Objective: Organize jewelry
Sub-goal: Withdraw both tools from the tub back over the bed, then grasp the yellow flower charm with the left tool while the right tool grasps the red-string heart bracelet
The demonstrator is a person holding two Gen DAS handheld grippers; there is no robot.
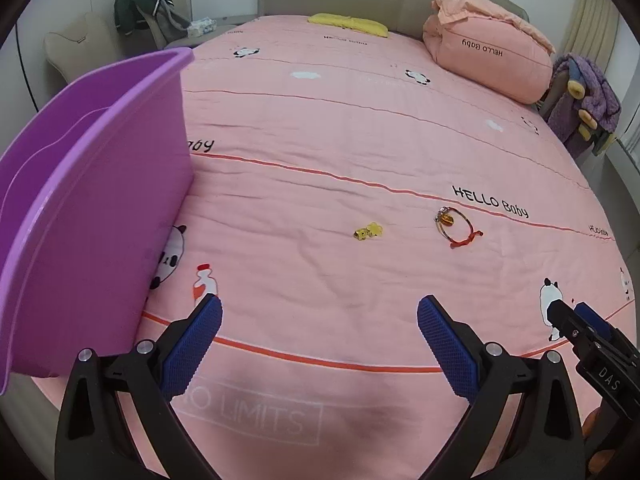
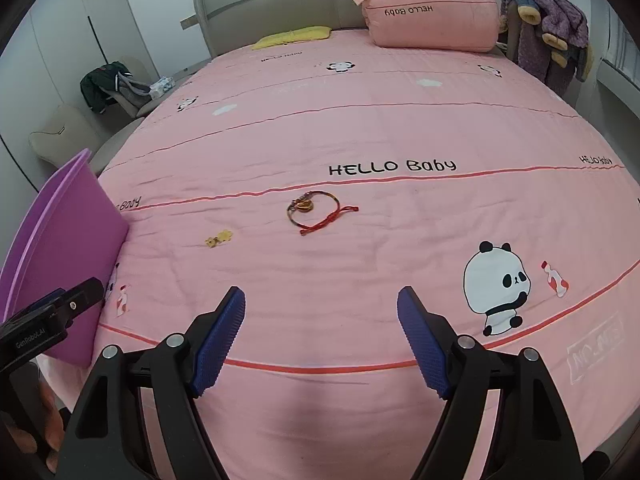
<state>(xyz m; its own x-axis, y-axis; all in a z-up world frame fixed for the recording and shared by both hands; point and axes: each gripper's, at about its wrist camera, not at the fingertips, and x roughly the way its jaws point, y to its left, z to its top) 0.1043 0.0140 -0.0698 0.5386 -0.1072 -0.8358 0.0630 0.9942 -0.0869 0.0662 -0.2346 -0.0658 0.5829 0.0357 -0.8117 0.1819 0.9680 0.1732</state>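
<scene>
- I count two jewelry pieces on the pink printed bedspread [image 2: 360,128]: one small gold flower-shaped charm [image 2: 218,237] and one thin bangle bracelet with a red cord tie and amber pendant [image 2: 316,210].
- The two lie apart from each other, the charm nearer the bin.
- One purple plastic bin [image 1: 92,200] stands on the bed at the left, open top, well apart from both pieces.
- My left hand-held gripper [image 1: 319,312]: blue pads spread wide, nothing between them, above bare bedspread short of the charm.
- My right hand-held gripper [image 2: 321,300]: pads spread wide, empty, short of the bracelet.
- Nothing lies between either gripper and the jewelry.
- Around: one pink bolster pillow [image 2: 432,20] and one yellow cloth [image 2: 294,36] at the headboard; a chair draped with purple clothing [image 2: 548,20] at the right.
</scene>
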